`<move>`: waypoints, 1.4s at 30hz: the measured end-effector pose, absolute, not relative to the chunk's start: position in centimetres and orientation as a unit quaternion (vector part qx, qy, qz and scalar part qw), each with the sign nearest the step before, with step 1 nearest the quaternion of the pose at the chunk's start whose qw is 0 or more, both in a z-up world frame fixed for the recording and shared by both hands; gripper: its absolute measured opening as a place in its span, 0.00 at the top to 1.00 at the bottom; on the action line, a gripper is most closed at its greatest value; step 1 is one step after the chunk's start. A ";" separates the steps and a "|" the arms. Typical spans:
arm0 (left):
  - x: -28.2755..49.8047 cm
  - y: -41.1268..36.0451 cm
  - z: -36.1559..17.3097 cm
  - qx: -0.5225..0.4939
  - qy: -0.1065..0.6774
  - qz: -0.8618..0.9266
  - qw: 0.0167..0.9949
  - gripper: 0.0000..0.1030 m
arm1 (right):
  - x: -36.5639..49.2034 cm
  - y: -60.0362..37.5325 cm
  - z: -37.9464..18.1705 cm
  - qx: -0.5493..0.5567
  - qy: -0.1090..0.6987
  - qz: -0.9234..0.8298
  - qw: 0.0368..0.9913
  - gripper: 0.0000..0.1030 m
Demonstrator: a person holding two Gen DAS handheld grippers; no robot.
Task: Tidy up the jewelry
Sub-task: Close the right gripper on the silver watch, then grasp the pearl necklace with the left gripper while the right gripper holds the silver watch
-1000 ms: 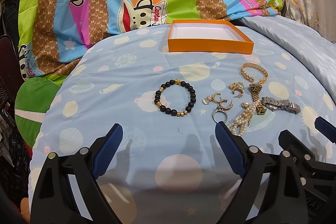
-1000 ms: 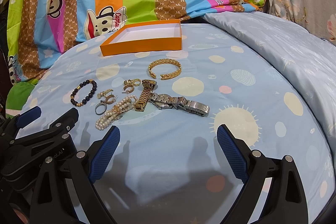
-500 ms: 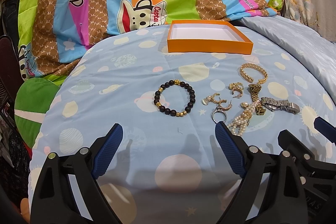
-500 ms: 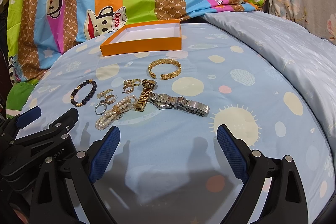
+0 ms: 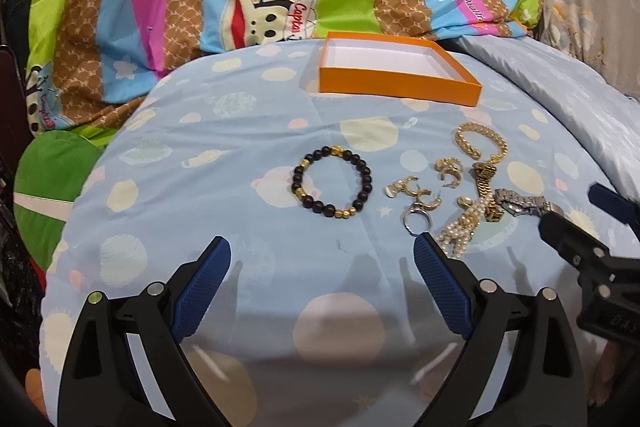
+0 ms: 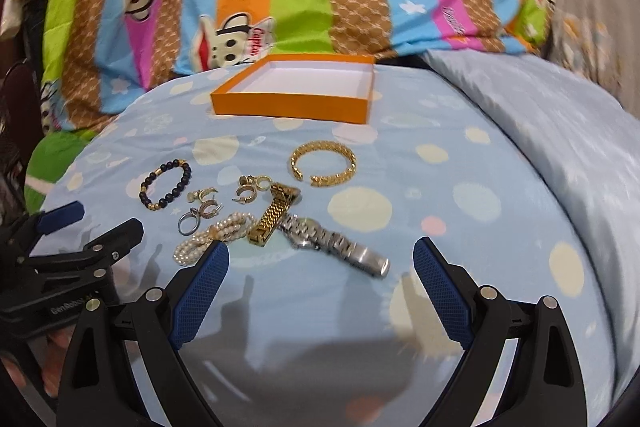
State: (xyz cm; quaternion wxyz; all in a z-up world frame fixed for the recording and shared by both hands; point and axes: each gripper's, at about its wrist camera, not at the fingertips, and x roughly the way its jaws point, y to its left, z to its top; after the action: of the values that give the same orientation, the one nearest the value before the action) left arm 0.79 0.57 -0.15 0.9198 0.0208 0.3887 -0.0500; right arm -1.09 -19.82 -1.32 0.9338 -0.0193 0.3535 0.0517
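Blue sheet [image 5: 240,131] holds jewelry before an empty box [image 6: 296,99]; right gripper [image 6: 320,267] just pushed in, spread wide, probably toward the watch [image 6: 332,239]; left gripper [image 5: 322,267] waits, spread too

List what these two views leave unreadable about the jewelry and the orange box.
- Silver watch: in the left wrist view the right gripper covers its far end.
- Pearl strand: in the right wrist view a fingertip hides its near end.
- Small gold earrings: too small and blurred to count.
- Orange box: its near wall hides the near floor.
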 end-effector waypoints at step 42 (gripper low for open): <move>4.1 -5.7 -1.5 0.063 0.422 -0.274 0.862 0.71 | 0.8 -23.5 -3.8 0.079 0.425 0.091 0.897 0.87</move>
State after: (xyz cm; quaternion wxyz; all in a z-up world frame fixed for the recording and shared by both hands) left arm 4.13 -5.72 -1.51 0.8621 0.0628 0.4215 -0.2741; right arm 0.80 -23.49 -3.84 0.8973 0.0787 0.4246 0.0914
